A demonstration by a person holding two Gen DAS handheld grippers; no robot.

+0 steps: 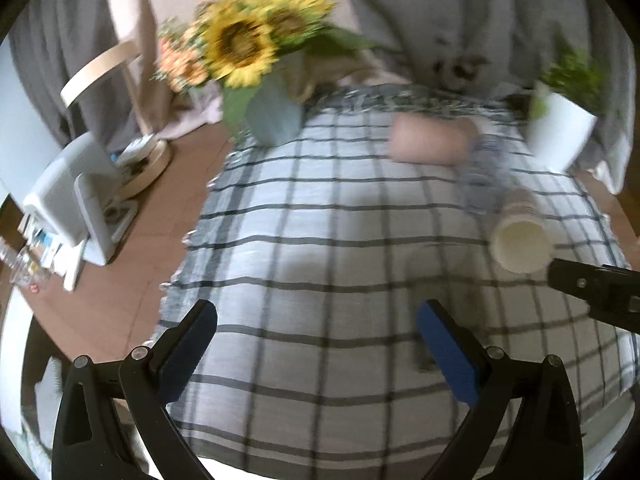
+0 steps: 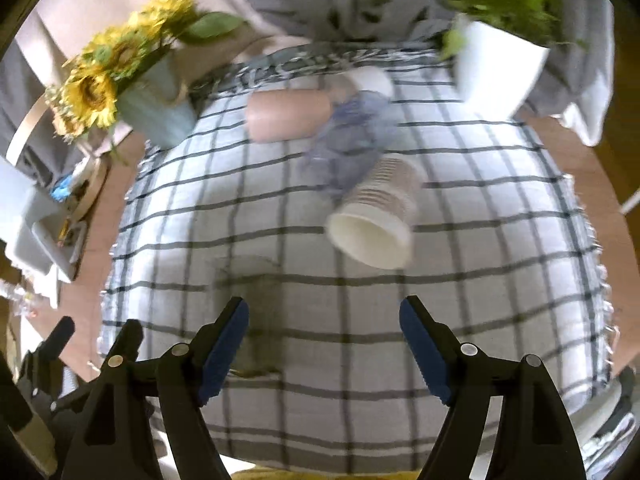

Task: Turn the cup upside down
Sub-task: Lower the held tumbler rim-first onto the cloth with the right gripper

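A striped paper cup (image 2: 376,216) lies on its side on the checked tablecloth (image 2: 280,300), its white open mouth facing me. It also shows in the left wrist view (image 1: 520,240) at the right. My right gripper (image 2: 324,320) is open and empty, a little short of the cup's mouth and above the cloth. My left gripper (image 1: 316,320) is open and empty, well to the left of the cup. A black part of the right gripper (image 1: 592,284) shows at the right edge of the left wrist view.
A clear plastic bottle (image 2: 348,136) lies behind the cup, next to a pink cup (image 2: 288,116) on its side. A sunflower vase (image 2: 156,112) stands back left, a white plant pot (image 2: 500,68) back right. The table edge drops to a brown floor (image 1: 132,264) at left.
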